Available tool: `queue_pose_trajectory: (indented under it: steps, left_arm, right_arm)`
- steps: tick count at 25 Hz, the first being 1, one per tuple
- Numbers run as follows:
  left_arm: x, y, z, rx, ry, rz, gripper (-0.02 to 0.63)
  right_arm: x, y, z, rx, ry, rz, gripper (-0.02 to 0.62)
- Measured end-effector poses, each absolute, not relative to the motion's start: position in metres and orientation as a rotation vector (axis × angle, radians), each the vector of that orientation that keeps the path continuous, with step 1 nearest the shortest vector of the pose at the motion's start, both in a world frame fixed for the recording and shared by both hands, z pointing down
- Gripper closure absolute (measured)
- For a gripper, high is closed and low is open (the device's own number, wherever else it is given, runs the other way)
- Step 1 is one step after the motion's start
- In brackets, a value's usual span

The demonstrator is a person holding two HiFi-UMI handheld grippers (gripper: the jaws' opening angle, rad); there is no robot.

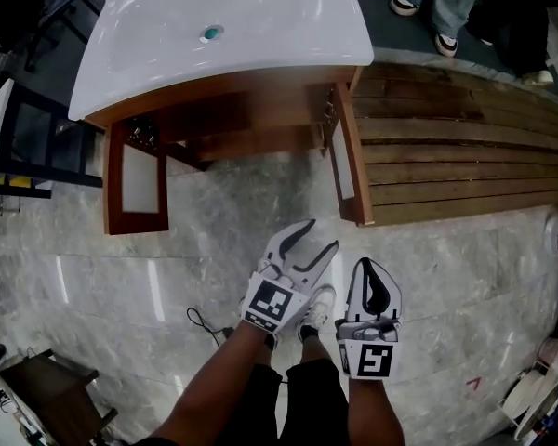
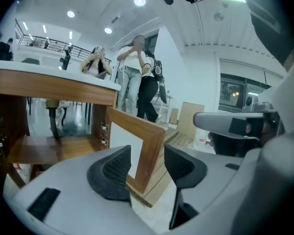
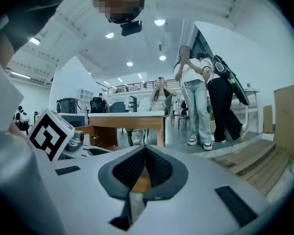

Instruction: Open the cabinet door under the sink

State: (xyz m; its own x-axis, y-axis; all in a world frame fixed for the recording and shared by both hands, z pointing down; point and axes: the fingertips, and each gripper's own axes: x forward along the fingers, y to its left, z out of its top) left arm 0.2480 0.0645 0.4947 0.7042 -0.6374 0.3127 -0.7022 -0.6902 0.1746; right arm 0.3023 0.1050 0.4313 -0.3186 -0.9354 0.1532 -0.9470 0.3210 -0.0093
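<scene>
While both doors are standing swung out from the cabinet under the white sink [image 1: 214,26], the right-hand door [image 1: 351,156] near the wooden decking [image 1: 456,147] and the left-hand door [image 1: 136,182] at the far side, the person is holding both grippers back over the marble floor [image 1: 205,249], well apart from the woodwork. The job is looking largely done, which is probably why neither tool is reaching in. The left gripper [image 1: 318,235] is pointing toward the right-hand door with its fingers [image 2: 112,173] standing fairly wide apart and gripping nothing. The door's edge is showing in the gap between them, though that seems to be mere alignment from a distance and not contact. The right gripper [image 1: 367,269] is hanging just beside it, its fingers [image 3: 132,170] meeting at the tips, nothing being carried.
</scene>
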Motion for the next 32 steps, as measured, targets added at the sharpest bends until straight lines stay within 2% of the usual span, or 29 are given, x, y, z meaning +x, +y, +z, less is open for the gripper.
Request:
queue_pose_trajectory:
  steps: [5, 9, 13, 20, 32]
  left_arm:
    - [0.220, 0.075, 0.447, 2.609, -1.127, 0.308, 0.423]
    - [0.194, 0.074, 0.394, 2.632, -1.189, 0.294, 0.533]
    - [0.163, 0.087, 0.335, 2.637, -1.248, 0.278, 0.578]
    - [0.103, 0.101, 0.253, 2.575, -1.388, 0.192, 0.583]
    - [0.058, 0.129, 0.153, 2.632, -1.574, 0.077, 0.583]
  right_arm:
    - [0.295, 0.102, 0.390, 1.748, -2.471, 0.118, 0.575]
    - [0.282, 0.094, 0.354, 1.661, -2.526, 0.043, 0.575]
    - [0.263, 0.100, 0.306, 1.596, -2.599, -0.050, 0.575]
    - [0.230, 0.107, 0.231, 1.532, -2.657, -0.089, 0.575]
    - [0.176, 0.122, 0.134, 1.449, -2.788, -0.215, 0.575]
